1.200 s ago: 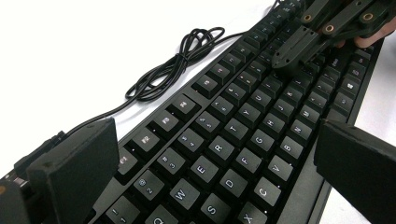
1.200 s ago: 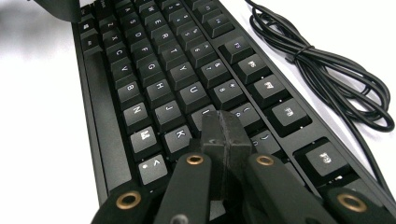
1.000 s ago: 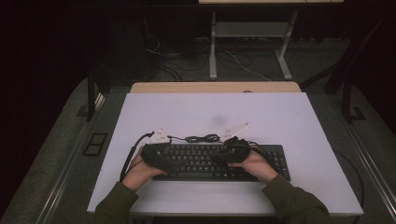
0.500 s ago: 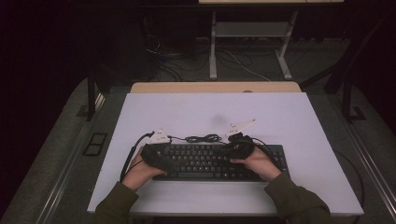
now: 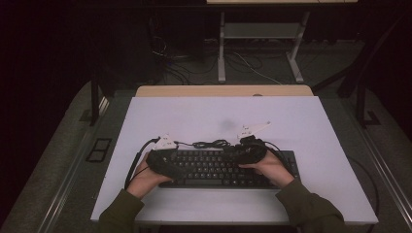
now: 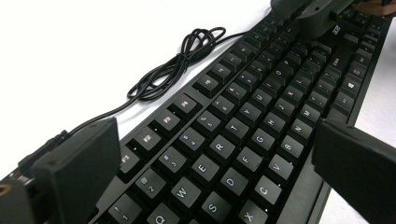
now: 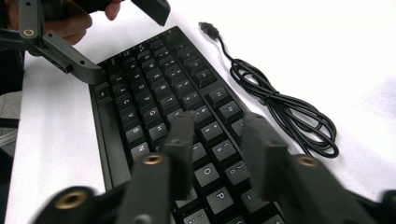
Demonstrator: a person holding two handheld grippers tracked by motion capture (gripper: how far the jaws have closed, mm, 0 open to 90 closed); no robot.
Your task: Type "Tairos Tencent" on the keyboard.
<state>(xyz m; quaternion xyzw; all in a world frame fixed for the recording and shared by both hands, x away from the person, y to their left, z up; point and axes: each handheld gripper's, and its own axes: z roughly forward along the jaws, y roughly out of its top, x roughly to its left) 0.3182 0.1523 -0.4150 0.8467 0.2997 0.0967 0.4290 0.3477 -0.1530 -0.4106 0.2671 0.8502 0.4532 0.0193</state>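
Hovering: both grippers over a black keyboard (image 5: pixel 221 167) on the white counter (image 5: pixel 194 116).
Keyboard: lying flat near the front edge of the counter, long side across, between the two hands in the high view.
Cable: keyboard cable (image 5: pixel 210 143) coiled loosely on the counter just behind the keyboard, USB plug (image 7: pixel 208 29) lying free at its end.
Left gripper (image 5: pixel 163 158): over the keyboard's left end, held by the left hand (image 5: pixel 145 177).
Left jaws: wide apart, nothing between the pads; in the left gripper view one pad to the far side of the number row, the other at the near edge by the bottom row, keys Q, W, E, S, D showing between them. Touching the keyboard or just above it: cannot tell.
Right gripper (image 5: pixel 250 151): over the keyboard's right half, held by the right hand (image 5: pixel 269 167).
Right jaws: partly apart, having just been opening, with nothing clamped; tips in the right gripper view low over the keys near the O and P rows. Contact with the keys: cannot tell.
Sleeves: dark green, coming in from the bottom of the high view.
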